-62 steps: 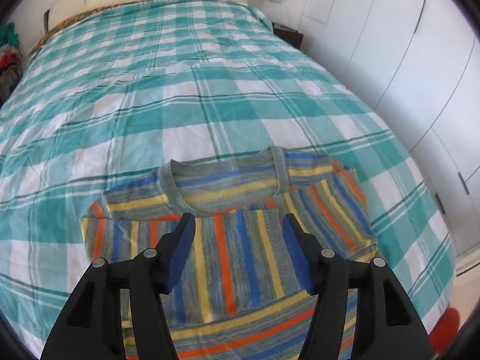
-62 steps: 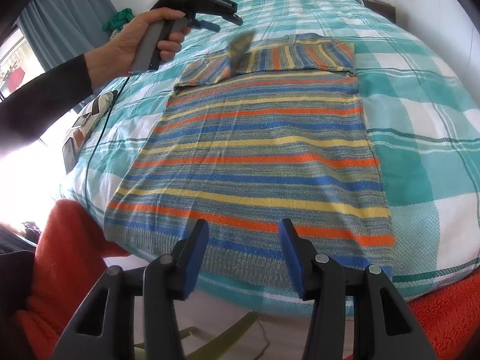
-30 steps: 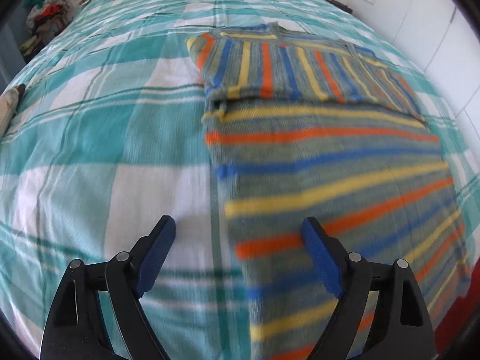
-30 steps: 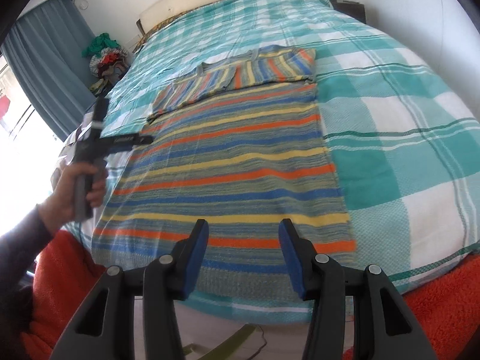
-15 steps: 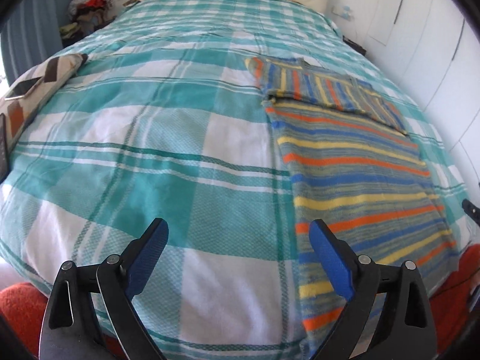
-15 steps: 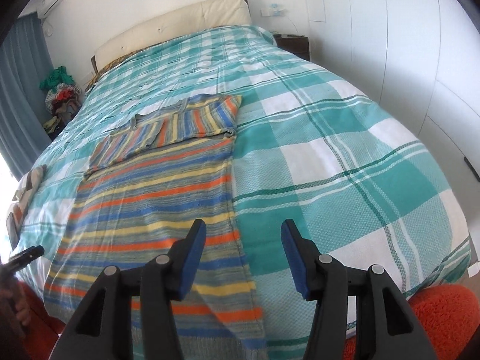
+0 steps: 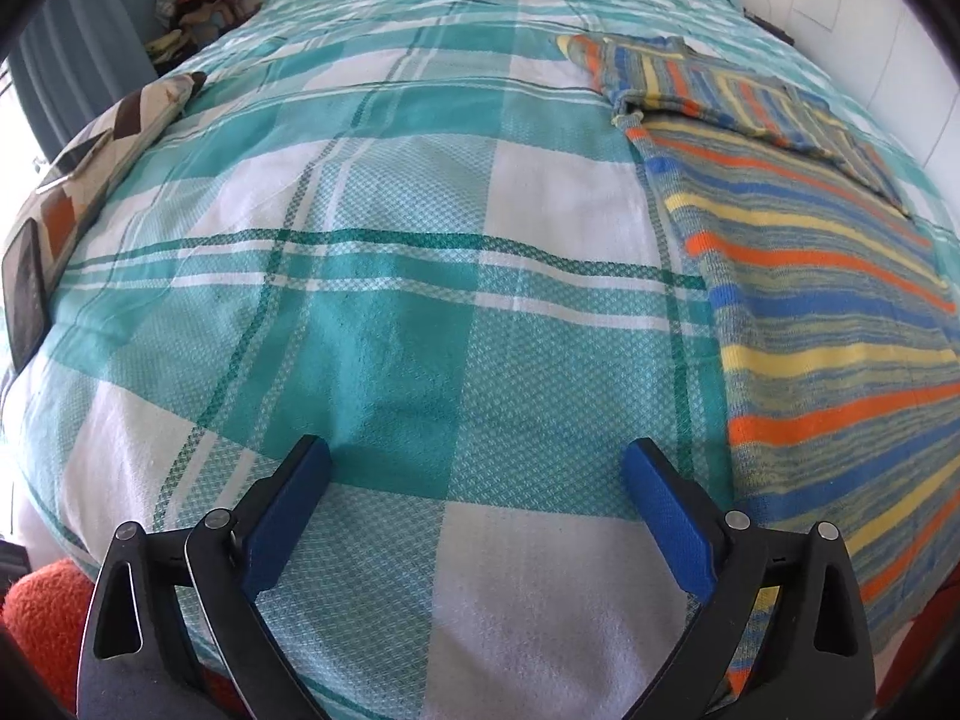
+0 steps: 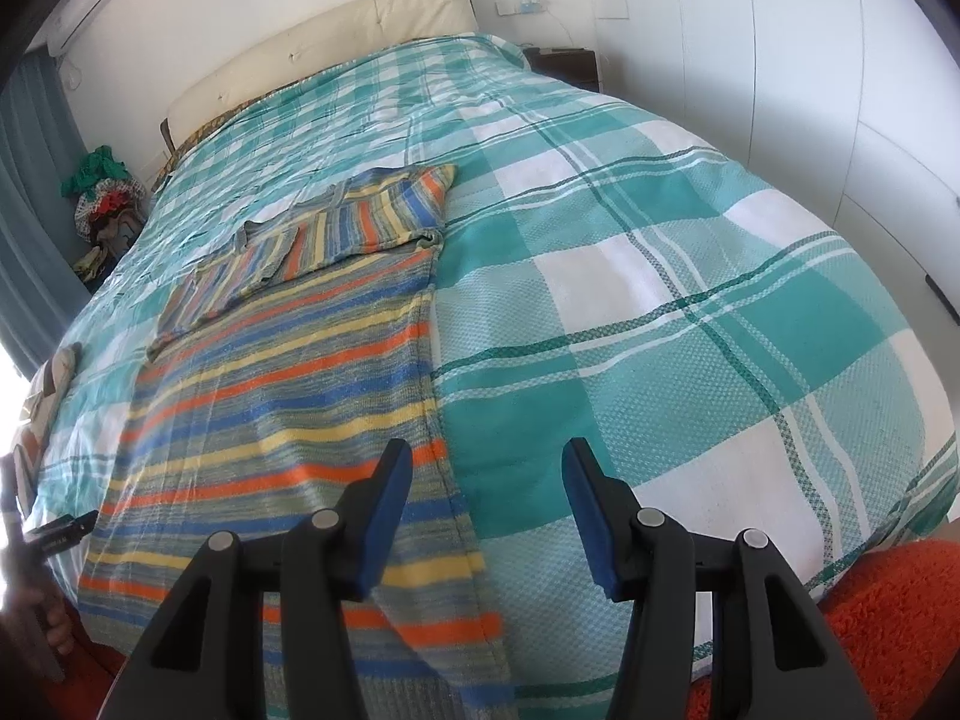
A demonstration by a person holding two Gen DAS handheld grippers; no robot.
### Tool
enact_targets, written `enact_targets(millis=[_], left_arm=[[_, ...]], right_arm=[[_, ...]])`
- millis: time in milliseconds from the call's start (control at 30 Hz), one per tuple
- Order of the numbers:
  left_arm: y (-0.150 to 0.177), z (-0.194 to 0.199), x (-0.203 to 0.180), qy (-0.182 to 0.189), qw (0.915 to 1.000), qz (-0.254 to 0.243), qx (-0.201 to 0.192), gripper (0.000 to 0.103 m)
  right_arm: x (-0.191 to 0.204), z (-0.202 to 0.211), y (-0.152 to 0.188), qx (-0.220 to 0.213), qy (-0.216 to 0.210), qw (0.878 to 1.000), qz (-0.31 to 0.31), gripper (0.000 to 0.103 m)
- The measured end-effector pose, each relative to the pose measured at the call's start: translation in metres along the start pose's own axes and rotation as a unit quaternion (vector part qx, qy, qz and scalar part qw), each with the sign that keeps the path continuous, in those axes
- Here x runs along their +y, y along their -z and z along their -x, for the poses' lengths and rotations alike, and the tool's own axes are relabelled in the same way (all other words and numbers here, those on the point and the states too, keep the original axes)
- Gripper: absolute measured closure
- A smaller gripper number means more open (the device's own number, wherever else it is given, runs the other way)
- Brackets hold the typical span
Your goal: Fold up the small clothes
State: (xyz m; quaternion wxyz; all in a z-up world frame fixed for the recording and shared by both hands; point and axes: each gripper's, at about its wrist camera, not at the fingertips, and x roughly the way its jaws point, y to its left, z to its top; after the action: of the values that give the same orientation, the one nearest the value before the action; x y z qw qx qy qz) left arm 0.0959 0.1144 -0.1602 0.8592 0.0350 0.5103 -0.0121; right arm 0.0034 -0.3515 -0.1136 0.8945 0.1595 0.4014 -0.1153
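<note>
A striped knit sweater [image 8: 288, 396] in orange, blue, yellow and grey lies flat on the teal plaid bedspread [image 8: 660, 276], its sleeves folded across the chest at the far end. In the left wrist view the sweater [image 7: 828, 312] is at the right. My left gripper [image 7: 474, 480] is open and empty, low over bare bedspread [image 7: 360, 276] to the left of the sweater's hem. My right gripper [image 8: 486, 474] is open and empty, its left finger over the sweater's right edge near the hem.
A patterned cushion [image 7: 90, 162] with a dark phone [image 7: 24, 294] lies at the bed's left edge. A pile of clothes [image 8: 105, 204] sits by the curtain. White wardrobe doors [image 8: 840, 60] stand on the right. An orange rug [image 8: 888, 618] lies at the bed's foot.
Both grippers have swung outward, the left toward the bed's left side, the right toward the sweater's right edge. The left gripper has opened wider. The sweater has not moved.
</note>
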Motion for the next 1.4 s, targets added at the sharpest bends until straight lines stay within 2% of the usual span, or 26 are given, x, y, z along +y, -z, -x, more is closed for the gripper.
enact_targets(millis=[667, 1400], left_arm=[[0.001, -0.006, -0.005, -0.015, 0.9999, -0.005, 0.002, 0.000], [0.003, -0.005, -0.005, -0.013, 0.9999, -0.006, -0.006, 0.000]], right_arm=[[0.002, -0.014, 0.003, 0.023, 0.002, 1.000, 0.008, 0.051], [0.005, -0.009, 0.003, 0.019, -0.005, 1.000, 0.010, 0.051]])
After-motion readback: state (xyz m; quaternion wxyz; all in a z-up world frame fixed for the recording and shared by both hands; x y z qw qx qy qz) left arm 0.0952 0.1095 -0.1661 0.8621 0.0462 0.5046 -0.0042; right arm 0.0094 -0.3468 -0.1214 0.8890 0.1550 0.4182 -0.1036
